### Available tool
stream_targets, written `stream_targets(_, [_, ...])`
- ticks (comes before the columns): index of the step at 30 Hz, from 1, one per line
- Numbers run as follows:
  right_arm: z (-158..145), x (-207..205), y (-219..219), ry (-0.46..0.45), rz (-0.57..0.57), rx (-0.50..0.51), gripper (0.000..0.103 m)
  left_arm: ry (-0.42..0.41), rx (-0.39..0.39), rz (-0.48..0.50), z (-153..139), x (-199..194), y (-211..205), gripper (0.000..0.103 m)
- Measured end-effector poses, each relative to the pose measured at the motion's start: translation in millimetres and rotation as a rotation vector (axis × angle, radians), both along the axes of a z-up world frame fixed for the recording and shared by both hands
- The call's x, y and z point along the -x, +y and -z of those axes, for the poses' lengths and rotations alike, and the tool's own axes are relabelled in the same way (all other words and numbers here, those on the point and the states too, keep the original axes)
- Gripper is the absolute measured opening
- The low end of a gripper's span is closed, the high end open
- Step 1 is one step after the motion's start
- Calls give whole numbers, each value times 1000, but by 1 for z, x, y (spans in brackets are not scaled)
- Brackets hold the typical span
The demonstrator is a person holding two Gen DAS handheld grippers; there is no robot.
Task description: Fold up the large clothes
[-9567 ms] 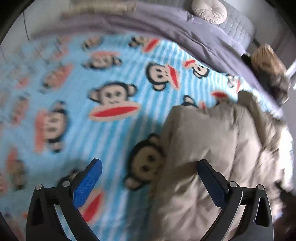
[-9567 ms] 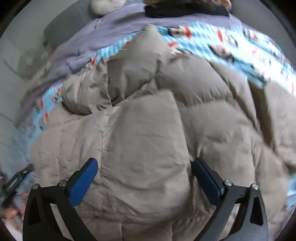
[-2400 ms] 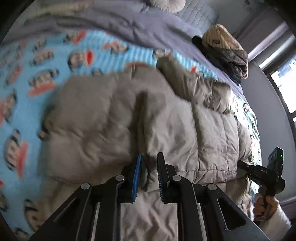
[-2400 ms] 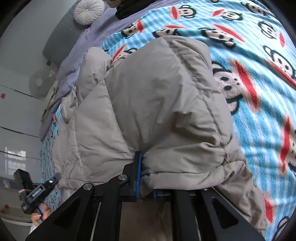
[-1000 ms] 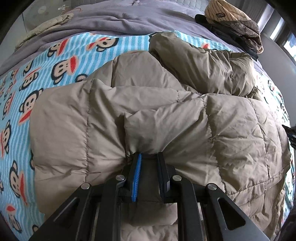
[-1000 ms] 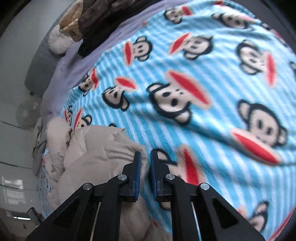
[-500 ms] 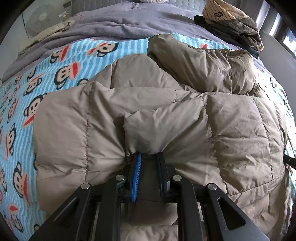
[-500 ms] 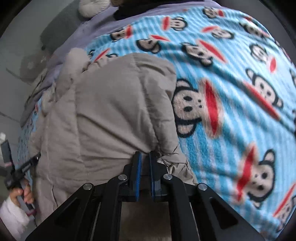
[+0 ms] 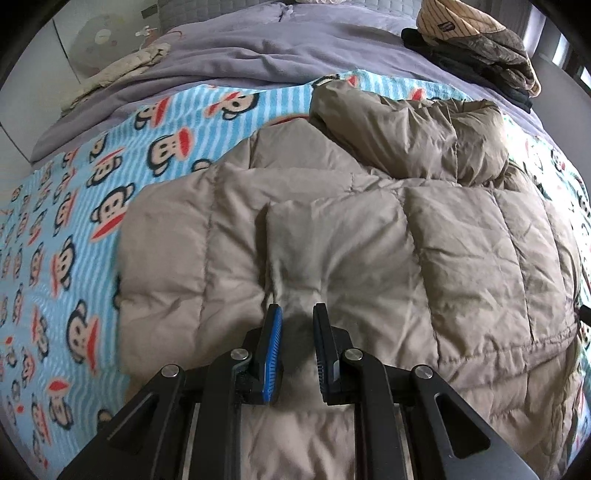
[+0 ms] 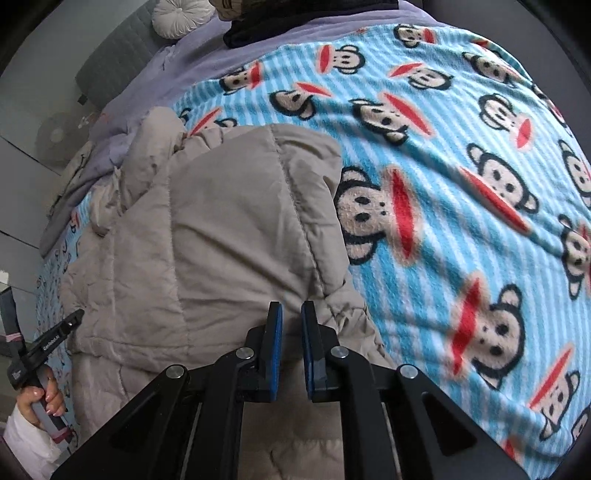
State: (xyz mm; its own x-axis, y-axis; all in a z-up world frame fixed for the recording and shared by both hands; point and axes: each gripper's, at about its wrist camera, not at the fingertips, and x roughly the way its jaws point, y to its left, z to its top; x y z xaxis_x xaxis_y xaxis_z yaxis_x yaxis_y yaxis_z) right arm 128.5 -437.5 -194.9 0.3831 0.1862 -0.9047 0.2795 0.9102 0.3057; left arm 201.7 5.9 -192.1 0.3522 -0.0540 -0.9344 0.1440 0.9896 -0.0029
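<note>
A large beige quilted down jacket (image 9: 351, 240) lies partly folded on a blue striped monkey-print blanket (image 9: 74, 221). My left gripper (image 9: 297, 314) hovers over its near edge; the jaws have parted a little and the fabric between them looks slack. In the right wrist view the jacket (image 10: 221, 240) fills the left half, on the blanket (image 10: 461, 166). My right gripper (image 10: 291, 310) sits at the jacket's right hem, jaws slightly apart, with no cloth clearly pinched. The left gripper also shows at the far left of the right wrist view (image 10: 70, 321).
A grey-purple duvet (image 9: 258, 51) covers the far side of the bed. A pile of dark and striped clothes (image 9: 472, 40) lies at the far right. A round white cushion (image 10: 181, 16) and grey headboard (image 10: 110, 62) are beyond.
Both grippers have loosened from a tight pinch on the jacket edge. The folded layer has settled flat on the jacket, and the left view has drawn back a little.
</note>
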Motion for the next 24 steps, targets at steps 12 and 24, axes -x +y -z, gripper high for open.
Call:
stream_targets(12, [-17,53,3,79,-36,-86,12,71,-20,-25,-29,75,-13,19])
stream_targets(24, [-31,88,31,136,-121,-141,16,132,-30,-77,-48,157,-13,99])
